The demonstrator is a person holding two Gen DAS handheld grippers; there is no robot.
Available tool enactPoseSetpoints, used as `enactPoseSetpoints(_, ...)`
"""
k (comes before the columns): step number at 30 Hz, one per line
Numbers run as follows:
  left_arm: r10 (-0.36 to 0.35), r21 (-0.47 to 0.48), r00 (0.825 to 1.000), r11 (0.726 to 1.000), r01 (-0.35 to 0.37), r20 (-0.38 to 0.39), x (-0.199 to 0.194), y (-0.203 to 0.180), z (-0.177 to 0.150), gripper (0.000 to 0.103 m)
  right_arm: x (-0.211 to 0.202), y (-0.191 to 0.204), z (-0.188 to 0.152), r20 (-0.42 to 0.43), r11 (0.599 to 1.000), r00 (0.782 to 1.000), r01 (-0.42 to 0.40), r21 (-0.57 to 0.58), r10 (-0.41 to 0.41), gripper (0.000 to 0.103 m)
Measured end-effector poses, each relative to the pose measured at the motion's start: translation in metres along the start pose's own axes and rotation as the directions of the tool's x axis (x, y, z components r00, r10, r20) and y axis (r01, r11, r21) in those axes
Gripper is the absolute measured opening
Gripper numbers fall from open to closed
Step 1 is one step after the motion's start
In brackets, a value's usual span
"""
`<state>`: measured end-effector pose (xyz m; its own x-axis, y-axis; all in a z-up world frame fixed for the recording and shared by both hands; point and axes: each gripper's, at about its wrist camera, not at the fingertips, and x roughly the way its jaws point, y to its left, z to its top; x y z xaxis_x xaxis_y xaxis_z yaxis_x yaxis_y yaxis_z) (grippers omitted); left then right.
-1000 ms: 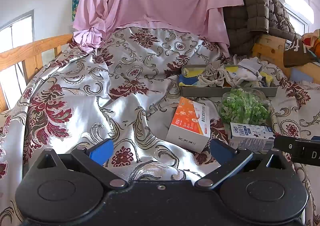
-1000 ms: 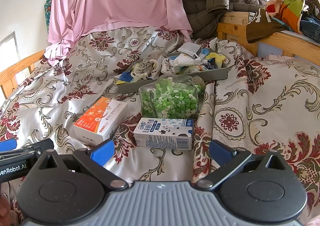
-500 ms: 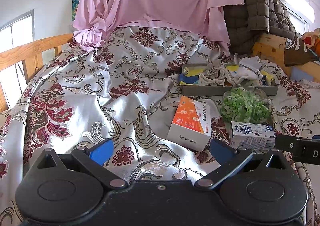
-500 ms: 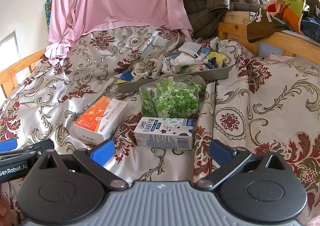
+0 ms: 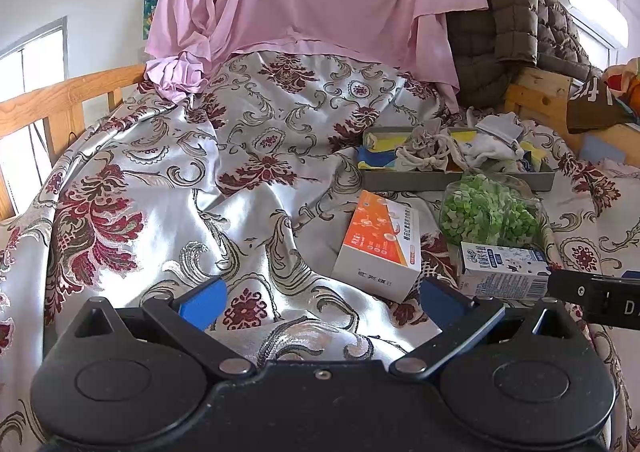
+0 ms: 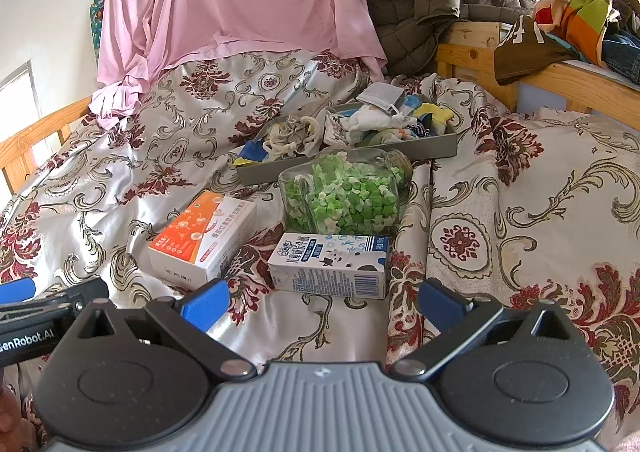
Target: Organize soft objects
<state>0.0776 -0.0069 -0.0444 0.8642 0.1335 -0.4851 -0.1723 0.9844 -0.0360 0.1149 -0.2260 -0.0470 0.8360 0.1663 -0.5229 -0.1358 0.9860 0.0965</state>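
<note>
Hovering wide-jawed, both grippers (image 5: 320, 302) (image 6: 324, 302) face open bedspread (image 5: 180, 187).

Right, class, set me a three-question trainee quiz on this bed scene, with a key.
1. True or false: the right tongs are shut on the milk carton.
2. What fills the clear jar lying on its side?
A. red beads
B. small green and white pieces
C. coins
3. Fill in: the socks and cloth pouch lie in a grey ____.

Key
1. False: both the right and the left tongs are open and hold nothing.
2. B
3. tray
</note>
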Motion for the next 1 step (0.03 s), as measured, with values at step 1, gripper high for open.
enactPoseSetpoints(1, -0.002, -0.001, 1.0, 1.0, 0.002, -0.001, 0.0005, 0.0012, -0.001, 0.102, 0.0, 0.0001, 0.0002, 0.0, 1.0, 1.0, 0.0, 0.0, 0.0, 0.103)
